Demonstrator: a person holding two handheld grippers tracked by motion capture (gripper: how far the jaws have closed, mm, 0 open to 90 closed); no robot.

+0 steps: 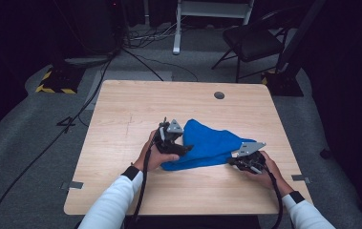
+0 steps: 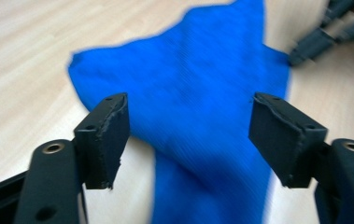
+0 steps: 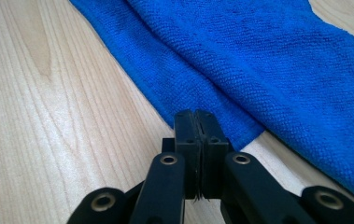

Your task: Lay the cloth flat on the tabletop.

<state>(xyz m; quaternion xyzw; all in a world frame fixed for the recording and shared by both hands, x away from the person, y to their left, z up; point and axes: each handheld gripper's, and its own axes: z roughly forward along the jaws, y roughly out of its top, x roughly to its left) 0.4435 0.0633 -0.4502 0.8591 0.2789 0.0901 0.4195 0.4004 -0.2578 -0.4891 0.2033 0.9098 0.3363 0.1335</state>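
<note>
A: Where is the blue cloth point(image 1: 212, 145)?

B: Spread rumpled on the wooden table point(image 1: 131, 109), just right of centre in the high view, peaked toward the upper left of its bulk and trailing to the right. Between the two hands.

A: And the left gripper point(image 1: 184, 149)?

B: At the cloth's left edge, centre of the high view, held in the left hand point(image 1: 155, 155). Jaws set wide apart in the left gripper view, one pad at lower left point(image 2: 111, 135), the other at lower right. Nothing pinched between them; blue fabric lying beyond and below the gap, blurred. No pad pressing on it.

A: The right gripper point(image 1: 230, 162)?

B: At the cloth's right-hand corner, lower right of centre in the high view, in the right hand point(image 1: 264, 174). In the right gripper view point(image 3: 195, 122), jaws pressed flat together at bottom centre, tips sitting at the hem of the cloth point(image 3: 258, 60). Looks clamped on that corner edge, with the fabric running off to the upper right of the frame.

A: Anything else around?

B: Dark chair point(image 1: 252, 40) at upper right beyond the table, cables point(image 1: 140, 62) across the grey floor, a round grommet point(image 1: 219, 95) near the table's far edge.
</note>
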